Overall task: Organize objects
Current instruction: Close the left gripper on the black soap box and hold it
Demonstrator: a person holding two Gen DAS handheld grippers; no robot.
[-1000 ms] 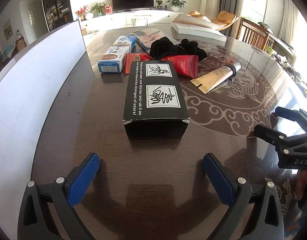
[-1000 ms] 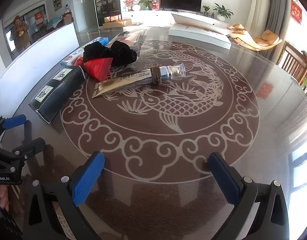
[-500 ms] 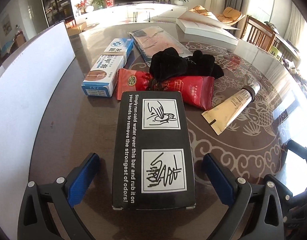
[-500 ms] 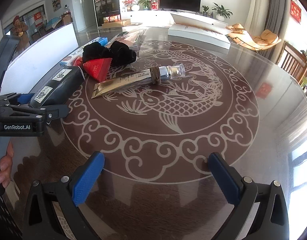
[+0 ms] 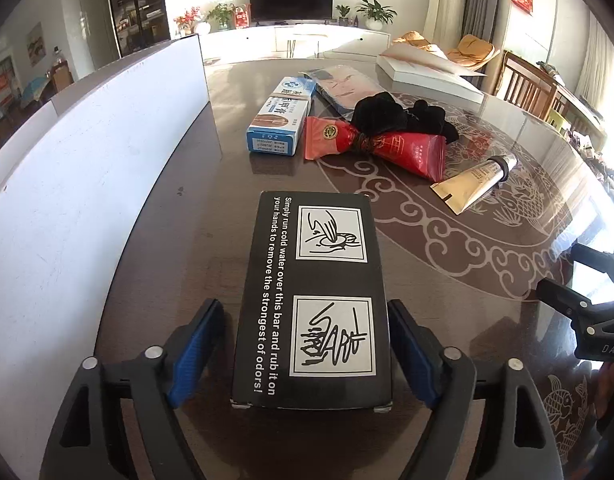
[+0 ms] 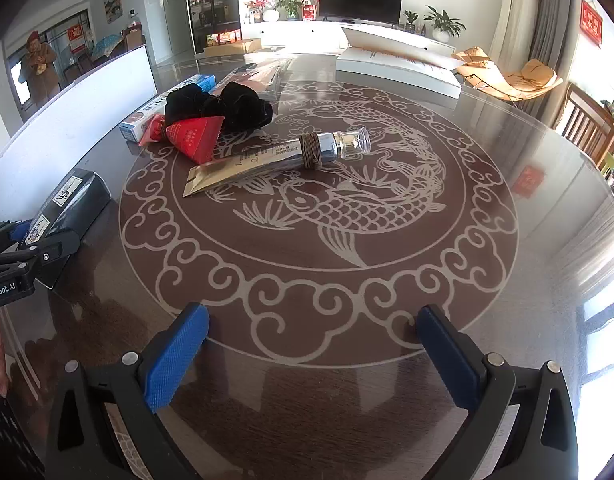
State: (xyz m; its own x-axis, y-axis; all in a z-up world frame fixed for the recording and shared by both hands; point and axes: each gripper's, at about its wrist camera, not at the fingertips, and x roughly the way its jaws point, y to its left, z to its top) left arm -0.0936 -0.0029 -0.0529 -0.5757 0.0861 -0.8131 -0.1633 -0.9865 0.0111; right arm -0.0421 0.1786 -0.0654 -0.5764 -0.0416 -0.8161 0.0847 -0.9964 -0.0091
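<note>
A long black box [image 5: 313,300] with white print lies on the dark table, its near half between the fingers of my left gripper [image 5: 303,308]. The jaws are closing on it: the right pad sits almost against the box, and a narrow gap shows at the left pad. In the right wrist view the same box [image 6: 73,204] lies at the far left with the left gripper [image 6: 27,252] around it. My right gripper [image 6: 311,314] hovers open over the patterned tabletop [image 6: 347,280] with nothing between its fingers. It also shows at the right edge of the left wrist view [image 5: 587,304].
Beyond the black box lie a blue-white carton [image 5: 281,118], a red packet [image 5: 379,146], a black cloth [image 5: 395,114], a gold tube [image 5: 473,184] and a plastic-wrapped packet [image 5: 347,84]. A white board [image 5: 87,152] stands along the left. A flat white box [image 5: 427,76] lies at the back.
My left gripper has come forward until the black box lies between its fingers, and the fingers have narrowed toward it. The right gripper has stayed still.
</note>
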